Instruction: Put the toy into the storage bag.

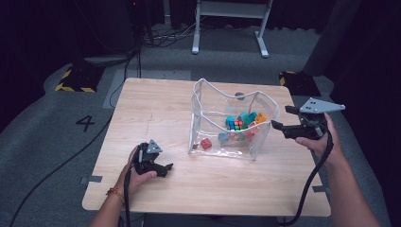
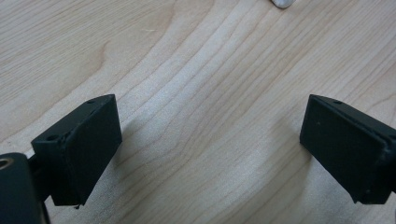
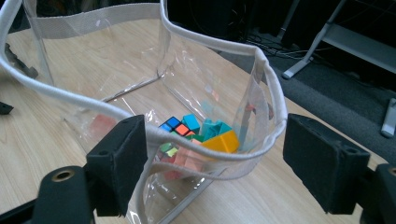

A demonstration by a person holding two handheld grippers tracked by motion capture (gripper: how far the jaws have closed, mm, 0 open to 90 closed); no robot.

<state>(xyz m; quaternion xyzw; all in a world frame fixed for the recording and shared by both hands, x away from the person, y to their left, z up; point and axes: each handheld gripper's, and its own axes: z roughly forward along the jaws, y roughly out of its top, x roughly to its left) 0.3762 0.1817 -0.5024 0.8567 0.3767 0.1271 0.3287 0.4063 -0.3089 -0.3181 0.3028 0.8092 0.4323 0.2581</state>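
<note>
Clear plastic bag (image 1: 222,142) of coloured blocks (image 1: 240,124) upright on wooden table (image 1: 156,109), right gripper (image 1: 284,119) – jaws wide, straddling bag's white rim (image 3: 210,156), nothing pinched – left gripper (image 1: 166,169) resting low near front-left, jaws wide, empty.

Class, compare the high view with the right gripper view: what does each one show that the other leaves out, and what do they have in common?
High view alone: the left gripper resting low on the table, jaws open, apart from the bag; the number 4 on the floor; both forearms.

Right gripper view alone: the right gripper from close up, with the bag's white rim running between its open jaws.

Both: the clear plastic bag, the coloured blocks inside it, the wooden table, the white frame legs beyond.
</note>
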